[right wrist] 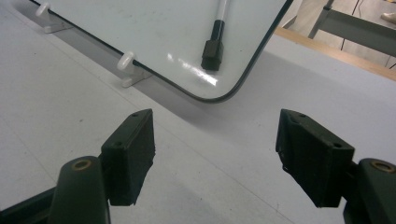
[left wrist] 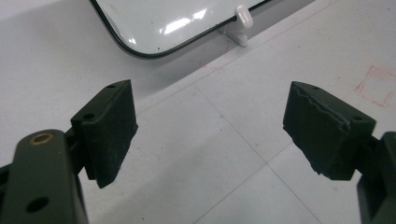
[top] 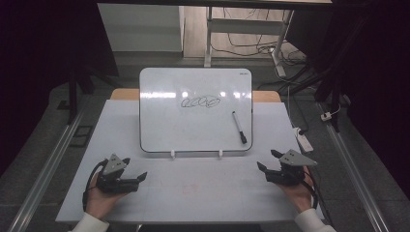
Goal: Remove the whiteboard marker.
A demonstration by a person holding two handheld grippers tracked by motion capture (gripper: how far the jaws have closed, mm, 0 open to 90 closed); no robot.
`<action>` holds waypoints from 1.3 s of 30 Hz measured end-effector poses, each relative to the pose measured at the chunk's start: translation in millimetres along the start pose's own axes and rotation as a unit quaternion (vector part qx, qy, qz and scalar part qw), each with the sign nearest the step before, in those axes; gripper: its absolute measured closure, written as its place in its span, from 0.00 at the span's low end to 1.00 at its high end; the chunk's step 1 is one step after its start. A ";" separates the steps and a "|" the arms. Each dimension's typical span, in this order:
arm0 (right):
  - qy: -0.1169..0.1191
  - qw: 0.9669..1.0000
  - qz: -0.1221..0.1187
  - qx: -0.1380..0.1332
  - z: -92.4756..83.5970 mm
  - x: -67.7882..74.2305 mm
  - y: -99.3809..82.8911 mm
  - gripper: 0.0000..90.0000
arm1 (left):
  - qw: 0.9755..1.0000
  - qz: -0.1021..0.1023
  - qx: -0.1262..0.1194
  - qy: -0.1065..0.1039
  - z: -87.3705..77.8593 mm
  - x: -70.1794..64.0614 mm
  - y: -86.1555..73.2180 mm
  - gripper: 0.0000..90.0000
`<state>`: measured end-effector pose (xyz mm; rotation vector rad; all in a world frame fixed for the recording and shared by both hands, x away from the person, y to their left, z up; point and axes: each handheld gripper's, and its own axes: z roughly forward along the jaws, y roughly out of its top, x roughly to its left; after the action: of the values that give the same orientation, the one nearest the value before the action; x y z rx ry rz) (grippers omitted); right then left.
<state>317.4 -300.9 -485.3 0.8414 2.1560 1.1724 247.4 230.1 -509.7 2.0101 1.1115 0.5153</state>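
A small whiteboard (top: 193,125) leans back on two white clips in the middle of the table, with a black scribble (top: 200,102) drawn near its top. A marker with a black cap (top: 239,127) clings to the board's lower right. My left gripper (top: 135,169) rests open on the table at the front left, jaws wide with nothing between them. My right gripper (top: 269,160) rests open at the front right. In the right gripper view the marker's cap (right wrist: 212,46) and the board's rounded corner (right wrist: 219,95) lie ahead. The left gripper view shows the board's lower corner (left wrist: 144,49) and one clip (left wrist: 243,18).
The grey table mat (top: 193,193) spreads in front of the board, with a faint red square mark (left wrist: 376,86) on it. A white power strip (top: 303,140) lies off the table's right edge. A desk frame and cables (top: 251,43) stand on the floor behind.
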 end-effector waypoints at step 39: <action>-0.060 0.997 -0.024 0.048 81.7 9.2 120.3 0.46 | 1.000 0.003 -0.002 -0.024 5.8 4.7 3.1 0.21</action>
<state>400.7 -199.7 -421.6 0.8733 2.1355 0.9766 255.4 230.5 -510.9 2.0117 1.0758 0.4696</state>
